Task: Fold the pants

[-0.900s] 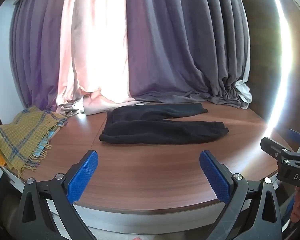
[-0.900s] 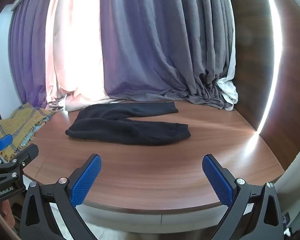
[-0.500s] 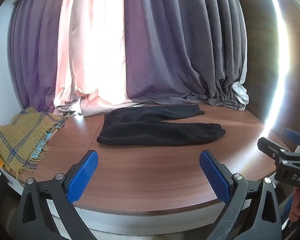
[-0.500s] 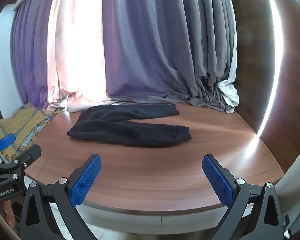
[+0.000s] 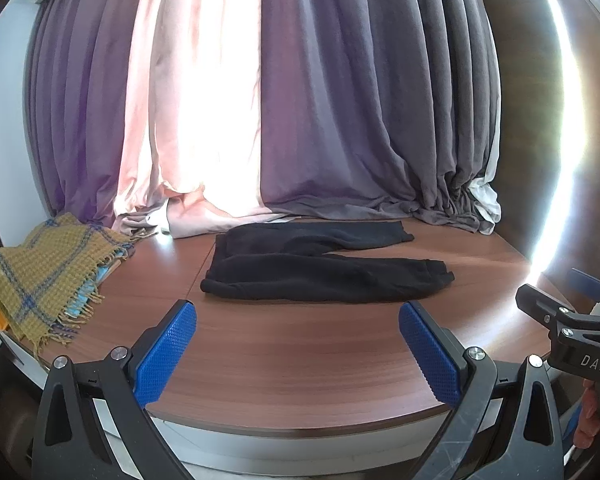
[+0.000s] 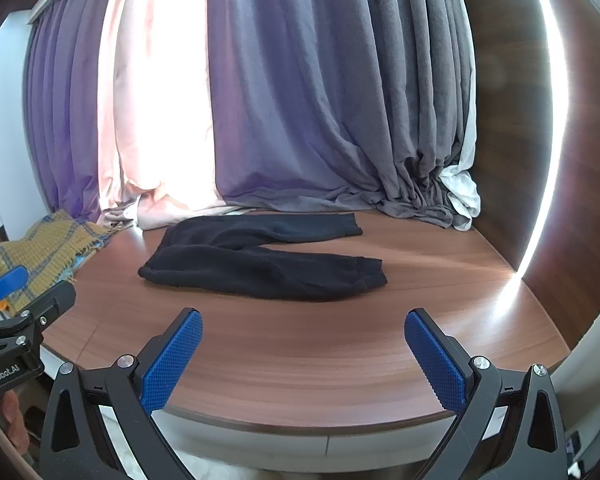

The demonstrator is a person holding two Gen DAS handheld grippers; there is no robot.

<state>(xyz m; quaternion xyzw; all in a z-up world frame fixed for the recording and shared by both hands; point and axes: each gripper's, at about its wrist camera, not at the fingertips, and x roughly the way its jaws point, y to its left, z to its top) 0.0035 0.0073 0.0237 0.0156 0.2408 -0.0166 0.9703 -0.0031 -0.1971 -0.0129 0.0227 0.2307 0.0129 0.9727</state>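
Black pants [image 5: 324,264] lie flat on the brown wooden table [image 5: 300,360], waist to the left, both legs stretched to the right and spread apart; they also show in the right wrist view [image 6: 260,260]. My left gripper [image 5: 298,316] is open and empty, held over the table's near edge, short of the pants. My right gripper [image 6: 302,320] is open and empty, also near the front edge. Each gripper shows at the side of the other's view.
A yellow plaid blanket [image 5: 40,276] lies on the table's left end. Purple, pink and grey curtains [image 5: 300,100] hang behind and pool on the table's back edge. A dark wood wall [image 6: 560,160] stands at the right.
Both grippers have moved slightly forward toward the table and tilted a little; the pants sit a bit lower and larger in view. Both stay open.
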